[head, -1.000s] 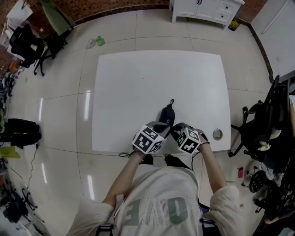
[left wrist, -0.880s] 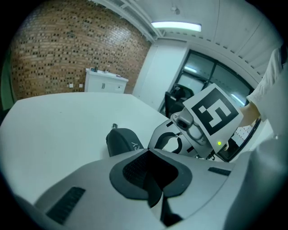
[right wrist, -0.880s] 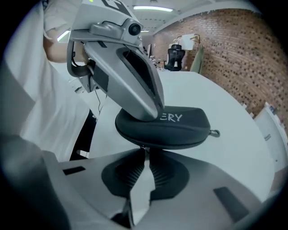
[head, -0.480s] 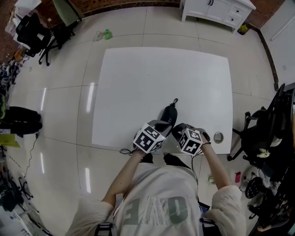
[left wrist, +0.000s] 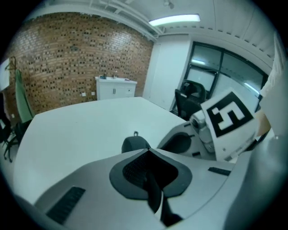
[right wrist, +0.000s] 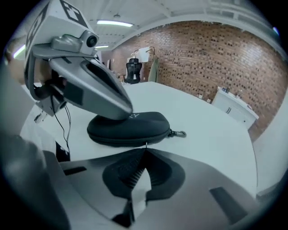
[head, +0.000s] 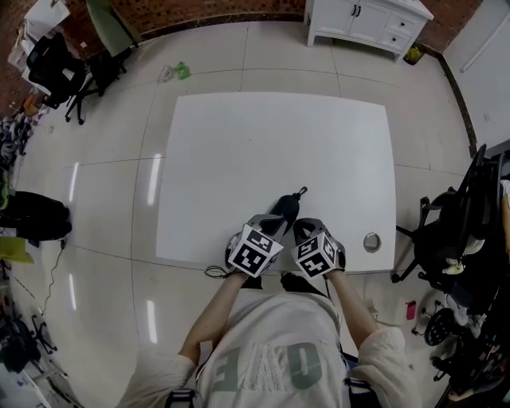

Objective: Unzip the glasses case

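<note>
**Two closed grippers at a zipped glasses case on a white table**

Seen from above, a person [head: 271, 358] is at the near edge of a white table [head: 239, 151]. A black, oval glasses case [head: 285, 209] lies on the table close to that near edge. It has a small metal clip [head: 300, 191] at its far end. The case is zipped shut, and its seam runs unbroken along the side that shows.

The left gripper [left wrist: 147, 151] has its jaws pressed together with nothing between them. The right gripper view shows its closed tip resting on top of the case, at the end away from the clip.

The right gripper [right wrist: 145, 148] sits low beside the long side of the case, with its jaws fully closed. A thin sliver of metal sticks out from between the jaw tips and reaches the zip line. It is very small, but it seems to be the zip pull [right wrist: 146, 144], pinched there.

A round metal disc [head: 372, 241] is set in the table near its right-hand corner, well apart from the case. Around the table is a pale tiled floor [head: 103, 183]. A white cabinet [head: 370, 20] and a brick wall [right wrist: 216, 58] stand beyond it.
</note>
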Motion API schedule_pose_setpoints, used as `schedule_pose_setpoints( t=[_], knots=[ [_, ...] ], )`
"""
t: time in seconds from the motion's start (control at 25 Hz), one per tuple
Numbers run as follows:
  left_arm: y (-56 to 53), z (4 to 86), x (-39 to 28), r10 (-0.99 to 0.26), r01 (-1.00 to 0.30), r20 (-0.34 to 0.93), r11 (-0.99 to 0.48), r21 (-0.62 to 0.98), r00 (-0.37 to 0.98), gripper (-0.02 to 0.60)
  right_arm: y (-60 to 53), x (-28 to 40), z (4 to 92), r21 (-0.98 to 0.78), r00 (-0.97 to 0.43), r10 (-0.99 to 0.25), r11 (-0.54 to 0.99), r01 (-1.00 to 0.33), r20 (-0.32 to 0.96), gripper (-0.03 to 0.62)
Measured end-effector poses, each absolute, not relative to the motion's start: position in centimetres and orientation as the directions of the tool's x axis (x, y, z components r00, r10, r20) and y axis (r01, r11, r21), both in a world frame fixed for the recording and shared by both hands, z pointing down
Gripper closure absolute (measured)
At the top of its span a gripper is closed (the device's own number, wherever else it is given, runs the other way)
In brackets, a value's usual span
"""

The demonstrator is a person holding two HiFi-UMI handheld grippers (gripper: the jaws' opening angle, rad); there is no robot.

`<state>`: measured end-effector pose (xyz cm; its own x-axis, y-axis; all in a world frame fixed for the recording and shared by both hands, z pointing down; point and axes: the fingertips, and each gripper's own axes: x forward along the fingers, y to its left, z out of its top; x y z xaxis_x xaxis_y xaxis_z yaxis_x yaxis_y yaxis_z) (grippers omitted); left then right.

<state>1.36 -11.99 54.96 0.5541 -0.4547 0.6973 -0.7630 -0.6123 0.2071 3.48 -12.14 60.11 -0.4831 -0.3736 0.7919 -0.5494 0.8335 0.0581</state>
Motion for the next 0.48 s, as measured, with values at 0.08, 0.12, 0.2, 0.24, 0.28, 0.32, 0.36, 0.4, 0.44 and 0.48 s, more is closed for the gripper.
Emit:
schedule_pose_setpoints(
  t=[0.08, 0.12, 0.2, 0.24, 0.28, 0.32, 0.36, 0.4, 0.44, 0.48],
  knots=[
    [-12.1, 54.5, 1.3, -0.484, -0.792, 0.696, -0.576, 0.203, 0.53, 0.577, -9.8, 1.8, 59.8, 0.024, -0.51, -0.357, 0.836, -0.548, 0.782, 0.594],
    [-11.9, 54.6, 1.3, -0.487, -0.802, 0.706, -0.564, 0.196, 0.515, 0.577, -8.6, 0.9, 59.8, 0.011, -0.521, -0.342, 0.844, -0.536, 0.782, 0.594],
    [-11.2, 55.4, 0.9, -0.477, -0.816, 0.737, -0.552, 0.172, 0.479, 0.577, -6.7, -0.3, 60.3, -0.025, -0.54, -0.301, 0.857, -0.515, 0.786, 0.594],
    [-10.8, 55.7, 0.7, -0.469, -0.818, 0.748, -0.551, 0.168, 0.47, 0.577, -6.0, -0.6, 60.7, -0.041, -0.544, -0.285, 0.86, -0.509, 0.789, 0.594],
    [-10.3, 56.0, 0.7, -0.464, -0.817, 0.753, -0.553, 0.166, 0.467, 0.577, -5.7, -0.6, 61.0, -0.046, -0.544, -0.275, 0.862, -0.504, 0.793, 0.594],
    [-10.0, 56.1, 0.8, -0.465, -0.815, 0.754, -0.558, 0.158, 0.465, 0.577, -5.6, -0.3, 61.2, -0.04, -0.54, -0.274, 0.866, -0.499, 0.796, 0.594],
    [-9.8, 56.2, 0.9, -0.47, -0.813, 0.754, -0.564, 0.144, 0.459, 0.577, -5.7, 0.1, 61.3, -0.028, -0.534, -0.278, 0.869, -0.494, 0.799, 0.594],
    [-9.8, 56.2, 1.1, -0.477, -0.813, 0.753, -0.567, 0.131, 0.453, 0.577, -6.1, 0.6, 61.4, -0.014, -0.525, -0.285, 0.869, -0.494, 0.802, 0.594],
    [-9.8, 56.3, 1.2, -0.481, -0.813, 0.753, -0.569, 0.122, 0.449, 0.577, -6.7, 1.3, 61.5, -0.001, -0.514, -0.298, 0.865, -0.502, 0.804, 0.594],
    [-9.9, 56.4, 1.2, -0.482, -0.813, 0.753, -0.57, 0.119, 0.448, 0.577, -7.6, 2.1, 61.6, 0.011, -0.501, -0.315, 0.855, -0.519, 0.806, 0.594]
  ],
)
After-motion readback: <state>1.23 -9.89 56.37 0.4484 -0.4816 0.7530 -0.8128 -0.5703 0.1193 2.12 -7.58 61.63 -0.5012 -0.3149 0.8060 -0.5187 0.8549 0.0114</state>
